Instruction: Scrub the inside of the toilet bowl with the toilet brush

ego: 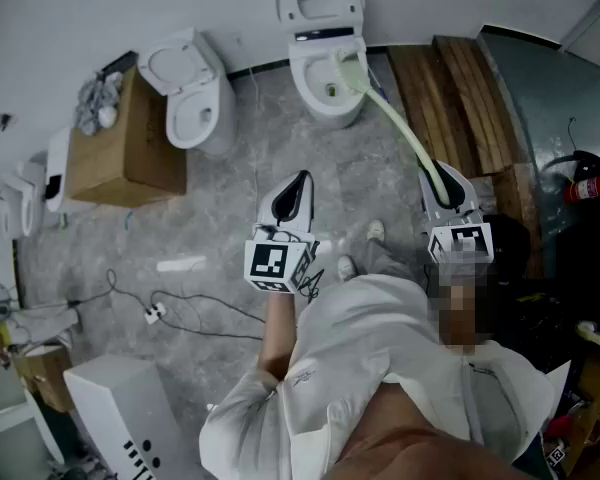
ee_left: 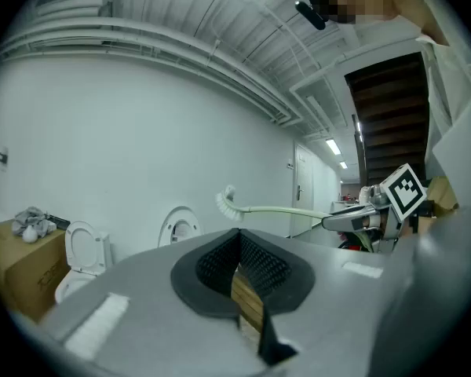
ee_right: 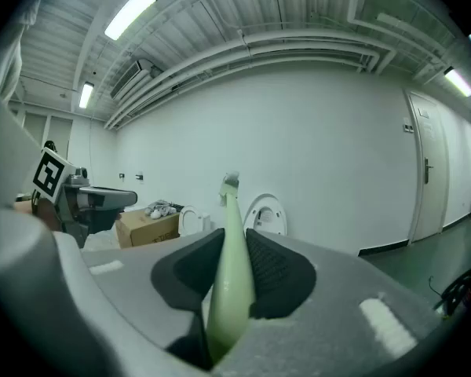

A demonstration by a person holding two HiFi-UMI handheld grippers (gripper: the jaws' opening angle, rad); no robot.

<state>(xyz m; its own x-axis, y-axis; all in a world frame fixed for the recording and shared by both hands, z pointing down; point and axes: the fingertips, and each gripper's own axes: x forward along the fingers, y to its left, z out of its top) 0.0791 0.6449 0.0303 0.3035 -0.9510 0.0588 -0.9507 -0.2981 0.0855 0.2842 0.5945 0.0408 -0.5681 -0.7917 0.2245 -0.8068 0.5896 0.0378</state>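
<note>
The toilet brush point(ego: 400, 123) hung with its head over the toilet bowl point(ego: 302, 76) at 12 o'clock. Its handle was clamped in the right gripper point(ego: 442, 183) at the bowl's 5 o'clock. The left gripper point(ego: 295, 196), at that gripper's 9 o'clock, was closed and empty.

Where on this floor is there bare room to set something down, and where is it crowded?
Bare floor lies between the left-hand toilet and the centre toilet under the toilet brush, reaching towards the left gripper. It is crowded round the cable and white cabinet, and by the fire extinguisher.
</note>
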